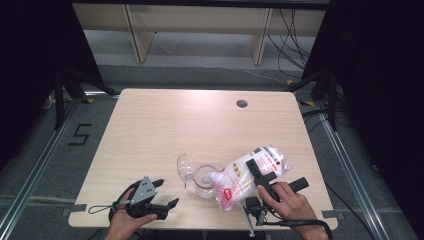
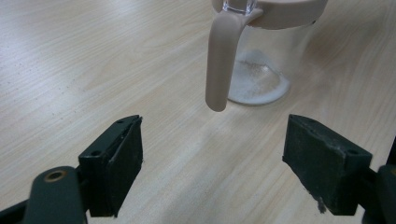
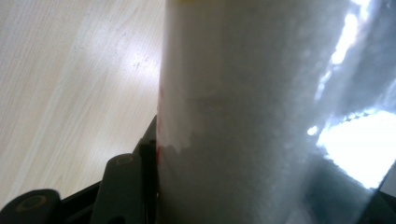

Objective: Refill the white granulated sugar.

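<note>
A light wooden table [image 1: 150,130] carries everything, with a small dark round grommet [image 1: 242,103] set into its far side. The largest thing on it is a clear plastic bag [image 1: 240,177] of white granules with red print, lying tilted near the front right, its lower corner leaning toward the mouth of a clear glass jar [image 1: 204,181] that stands just left of it. The right gripper [image 1: 260,172] is clamped across the bag's middle, the person's right hand [image 1: 287,202] behind it at the near edge; in the right gripper view the bag [image 3: 252,112] bulges between the jaws and presses against the left one. The jar holds a thin layer of white grains at its bottom [image 2: 257,84], and its hinged lid [image 1: 185,167] stands swung open to the left. In the left gripper view, a beige clasp [image 2: 219,60] hangs down from the jar's beige rim. The left gripper [image 1: 162,192] rests near the front left of the table, well left of the jar, its jaws spread wide with nothing between them.
</note>
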The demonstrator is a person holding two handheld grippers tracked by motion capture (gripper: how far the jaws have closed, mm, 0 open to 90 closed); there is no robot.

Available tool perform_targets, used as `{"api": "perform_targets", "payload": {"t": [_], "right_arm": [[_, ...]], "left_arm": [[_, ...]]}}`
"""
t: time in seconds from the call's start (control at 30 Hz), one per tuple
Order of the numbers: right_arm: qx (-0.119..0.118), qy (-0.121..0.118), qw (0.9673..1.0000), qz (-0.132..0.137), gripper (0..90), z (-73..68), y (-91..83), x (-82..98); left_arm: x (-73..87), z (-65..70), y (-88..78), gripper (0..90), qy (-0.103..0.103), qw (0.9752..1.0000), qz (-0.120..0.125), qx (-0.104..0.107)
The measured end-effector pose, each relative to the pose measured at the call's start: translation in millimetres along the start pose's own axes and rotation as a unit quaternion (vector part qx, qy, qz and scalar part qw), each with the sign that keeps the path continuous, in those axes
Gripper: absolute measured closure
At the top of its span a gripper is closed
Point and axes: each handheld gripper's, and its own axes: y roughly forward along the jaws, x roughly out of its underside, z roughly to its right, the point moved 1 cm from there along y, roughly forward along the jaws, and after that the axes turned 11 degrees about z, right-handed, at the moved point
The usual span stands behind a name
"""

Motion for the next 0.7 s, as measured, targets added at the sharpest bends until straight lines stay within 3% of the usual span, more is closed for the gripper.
{"api": "perform_targets", "payload": {"t": [0.07, 0.13, 0.17, 0.2, 0.37, 0.4, 0.47, 0.5, 0.57, 0.7], "right_arm": [[0.002, 0.0, 1.0, 0.003, 49.7, 0.5, 0.1, 0.4], [0.002, 0.022, 0.9997, 0.001, 49.9, -1.6, -0.2, 1.2], [0.004, 0.021, 0.9998, 0.005, 49.8, -1.1, 0.2, 1.6], [0.003, 0.002, 0.9999, 0.01, 49.9, 1.9, 0.7, 1.8], [0.005, 0.012, 0.9999, 0.011, 50.0, 0.5, 0.8, 2.1], [0.003, 0.023, 0.9997, 0.008, 50.0, -0.8, 0.6, 2.2], [0.004, 0.01, 0.9999, 0.012, 50.0, 1.8, 0.8, 2.1], [0.003, 0.023, 0.9997, 0.01, 50.0, 0.0, 0.4, 2.4], [0.005, 0.017, 0.9998, 0.01, 50.0, 1.4, -0.1, 2.3], [0.006, 0.03, 0.9995, 0.003, 50.1, 0.1, -1.7, 3.1]], "left_arm": [[0.0, 0.0, 0.0, 19.5, 0.0, 1.0, 0.0, 0.0], [0.0, 0.0, 0.1, 19.5, 0.0, 1.0, 0.0, 0.0], [0.1, 0.0, 0.1, 19.5, 0.0, 1.0, 0.0, 0.0], [0.1, 0.1, 0.1, 19.5, 0.0, 1.0, 0.0, 0.0], [0.0, 0.0, 0.1, 19.5, 0.0, 1.0, 0.0, 0.0], [0.0, -0.1, 0.1, 19.5, 0.0, 1.0, 0.0, 0.0], [0.1, 0.0, 0.2, 19.5, 0.0, 1.0, 0.0, 0.0], [0.1, 0.1, 0.2, 19.5, 0.0, 1.0, 0.0, 0.0], [0.1, 0.2, 0.2, 19.5, 0.0, 1.0, 0.0, 0.0], [0.1, -0.1, 0.2, 19.5, 0.0, 1.0, 0.0, 0.0]]}}
